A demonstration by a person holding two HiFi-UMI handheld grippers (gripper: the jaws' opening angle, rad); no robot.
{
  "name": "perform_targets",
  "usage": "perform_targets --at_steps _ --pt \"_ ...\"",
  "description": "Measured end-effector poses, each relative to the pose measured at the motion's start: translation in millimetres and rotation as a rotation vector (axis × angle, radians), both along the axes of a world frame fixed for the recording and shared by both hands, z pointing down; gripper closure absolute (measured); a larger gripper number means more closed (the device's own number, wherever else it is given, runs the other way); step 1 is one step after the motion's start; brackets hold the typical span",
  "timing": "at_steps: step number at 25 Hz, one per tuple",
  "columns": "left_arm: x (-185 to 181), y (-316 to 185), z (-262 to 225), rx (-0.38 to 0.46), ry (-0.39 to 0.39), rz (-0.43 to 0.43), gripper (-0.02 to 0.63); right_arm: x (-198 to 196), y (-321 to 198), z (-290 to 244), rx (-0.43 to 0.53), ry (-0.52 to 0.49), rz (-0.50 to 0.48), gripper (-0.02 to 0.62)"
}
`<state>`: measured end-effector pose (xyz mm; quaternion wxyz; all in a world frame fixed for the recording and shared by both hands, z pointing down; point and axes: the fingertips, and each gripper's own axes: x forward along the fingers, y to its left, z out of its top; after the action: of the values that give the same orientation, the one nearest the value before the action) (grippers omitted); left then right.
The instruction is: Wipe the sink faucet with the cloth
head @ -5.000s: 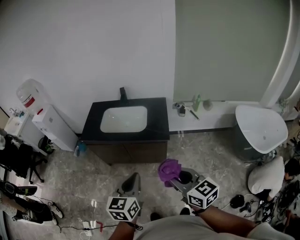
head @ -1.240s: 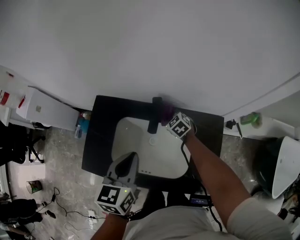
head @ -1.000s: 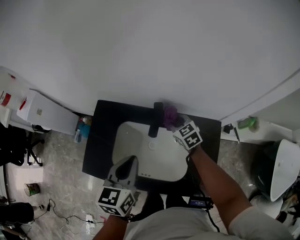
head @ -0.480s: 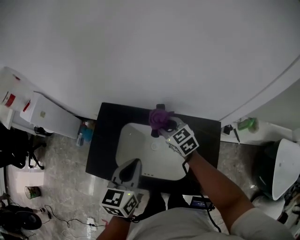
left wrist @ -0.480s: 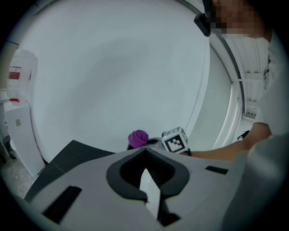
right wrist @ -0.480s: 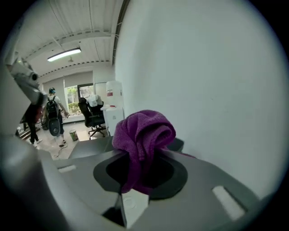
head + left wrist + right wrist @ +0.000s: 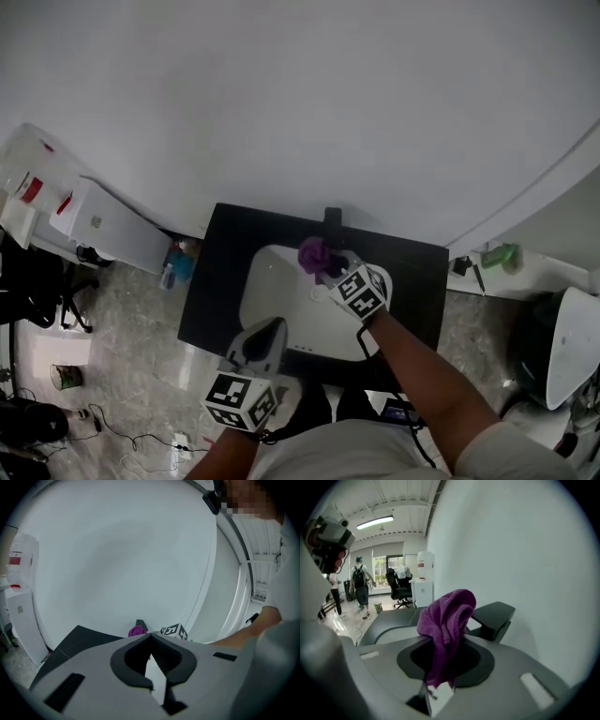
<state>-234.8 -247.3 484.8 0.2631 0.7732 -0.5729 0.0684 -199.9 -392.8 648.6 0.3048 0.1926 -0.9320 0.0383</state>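
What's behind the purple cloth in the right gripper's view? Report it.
The black faucet shows just behind the purple cloth clamped in the right gripper. The cloth hides the faucet's left end, so contact cannot be seen.

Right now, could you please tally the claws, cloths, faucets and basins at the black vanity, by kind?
claws: 2, the left claw and the right claw
purple cloth: 1
black faucet: 1
white basin: 1
total: 5

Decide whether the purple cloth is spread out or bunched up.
Bunched up: the cloth rises in crumpled folds, pinched by the right gripper beside the faucet.
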Motion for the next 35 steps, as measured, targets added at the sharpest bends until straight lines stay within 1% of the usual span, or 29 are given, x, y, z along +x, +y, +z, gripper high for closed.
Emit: perform_targets --at_steps 2,4,5,7,11,13,16,19,21,24,31,35 --pt "-1.4 2.9 -2.7 0.005 0.004 0.000 0.600 10.5 22.5 5.1 -0.086 -0.022 0.031 0.509" --pt "-2.1 4.4 -6.1 0.010 0.010 0.006 0.600 23.3 52.6 11.3 -0.183 -0.018 0.042 0.509" --pt "-1.9 4.7 -9.2 0.015 0.013 0.010 0.600 30.2 65.5 7.4 -0.220 -0.030 0.053 0.509" --pt "0.7 5.4 -18.9 0.031 0.019 0.025 0.600 43.6 84.4 -22.2 -0.247 -0.087 0.076 0.509" --pt "17.3 5.4 -51.5 0.073 0.033 0.078 0.600 65.9 104.5 -127.7 -0.192 -0.225 0.060 0.508" --pt "29.4 3.6 -71.6 0.099 0.027 0.111 0.600 78.5 110.9 -179.9 -0.155 -0.282 0.052 0.506" --pt "48.8 3.8 -91.1 0.148 0.010 0.166 0.600 101.4 126.4 -244.1 -0.080 -0.340 0.068 0.506" --pt "59.1 -0.2 -110.9 0.187 -0.017 0.176 0.600 120.4 134.9 -288.8 0.018 -0.380 0.114 0.507" --pt "65.0 -1.3 -118.6 0.204 -0.013 0.174 0.600 129.0 140.4 -301.4 0.052 -0.400 0.143 0.508" --pt "74.0 -4.6 -124.0 0.215 -0.005 0.177 0.600 135.0 143.0 -304.7 0.049 -0.426 0.178 0.509" --pt "87.7 -14.0 -133.1 0.225 -0.012 0.172 0.600 140.0 135.5 -312.5 0.053 -0.437 0.169 0.510" --pt "89.6 -14.6 -133.6 0.226 -0.013 0.169 0.600 141.8 134.9 -315.8 0.081 -0.418 0.155 0.510"
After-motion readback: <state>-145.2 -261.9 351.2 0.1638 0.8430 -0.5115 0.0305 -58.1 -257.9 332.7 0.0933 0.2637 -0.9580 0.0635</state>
